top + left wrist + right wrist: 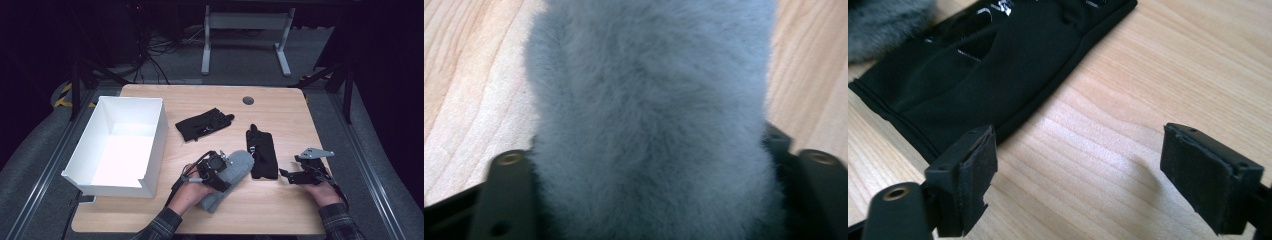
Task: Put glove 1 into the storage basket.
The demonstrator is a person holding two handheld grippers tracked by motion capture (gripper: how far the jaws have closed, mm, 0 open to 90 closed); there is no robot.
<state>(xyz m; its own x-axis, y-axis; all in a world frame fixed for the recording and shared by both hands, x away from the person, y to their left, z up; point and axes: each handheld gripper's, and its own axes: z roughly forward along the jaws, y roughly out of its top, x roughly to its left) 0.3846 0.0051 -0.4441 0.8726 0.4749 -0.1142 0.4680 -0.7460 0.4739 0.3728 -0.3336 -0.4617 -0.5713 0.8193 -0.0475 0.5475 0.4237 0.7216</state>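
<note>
Left gripper (216,169): lower centre of the high view, fingers clenched around the grey fuzzy mitten (649,120).
Grey fuzzy mitten: lies on the wooden surface (280,105), its edge beside the nearer black glove (262,154).
Right gripper (1088,175): fingers released, spread wide over bare wood, near that glove's cuff.
Second black glove (204,123): centre frame.
White box (120,145): left.

Two black gloves: one (204,124) lies well beyond both tongs, the other (263,154) between them (just beside the right tongs' jaws). One grey fuzzy mitten (231,176) sits under the left tongs. One white box (152,145) stands left of them.
</note>
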